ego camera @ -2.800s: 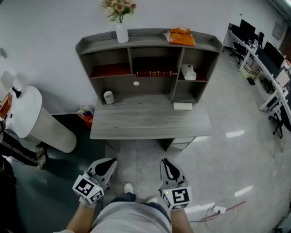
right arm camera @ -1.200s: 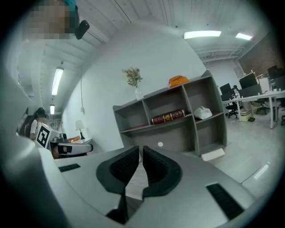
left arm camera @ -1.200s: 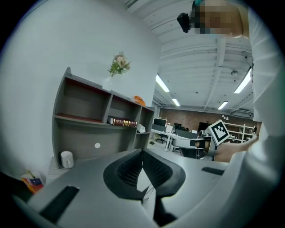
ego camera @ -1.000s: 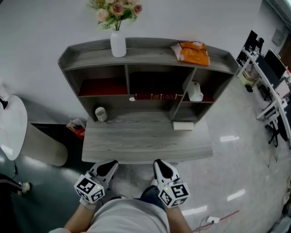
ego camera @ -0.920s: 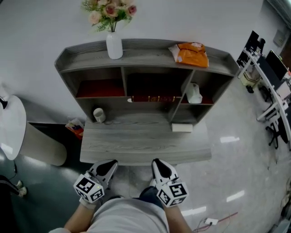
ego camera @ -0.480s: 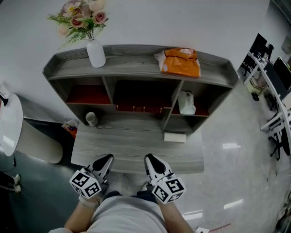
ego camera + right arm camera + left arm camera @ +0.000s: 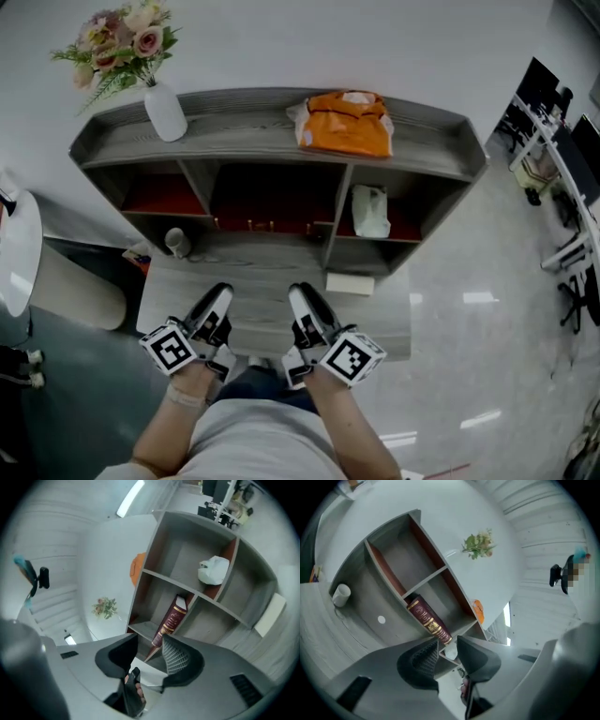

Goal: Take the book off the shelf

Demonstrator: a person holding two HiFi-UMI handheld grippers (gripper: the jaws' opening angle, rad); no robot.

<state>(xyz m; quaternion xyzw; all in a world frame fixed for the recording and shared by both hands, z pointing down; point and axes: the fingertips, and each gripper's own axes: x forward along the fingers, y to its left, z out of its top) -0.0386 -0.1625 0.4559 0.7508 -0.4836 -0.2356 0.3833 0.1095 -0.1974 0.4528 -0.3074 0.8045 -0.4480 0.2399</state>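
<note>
I'd call this the approach: left gripper [image 7: 218, 300] and right gripper [image 7: 302, 302], jaws opening on nothing, must next reach the book [image 7: 262, 225] on the shelf [image 7: 253, 141].

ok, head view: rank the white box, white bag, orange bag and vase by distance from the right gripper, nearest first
From the right gripper, jaws opening with nothing between them:
1. white box, on the desk, just right of it.
2. white bag, in the right compartment.
3. orange bag, on the top shelf.
4. vase, top shelf, far left.
</note>
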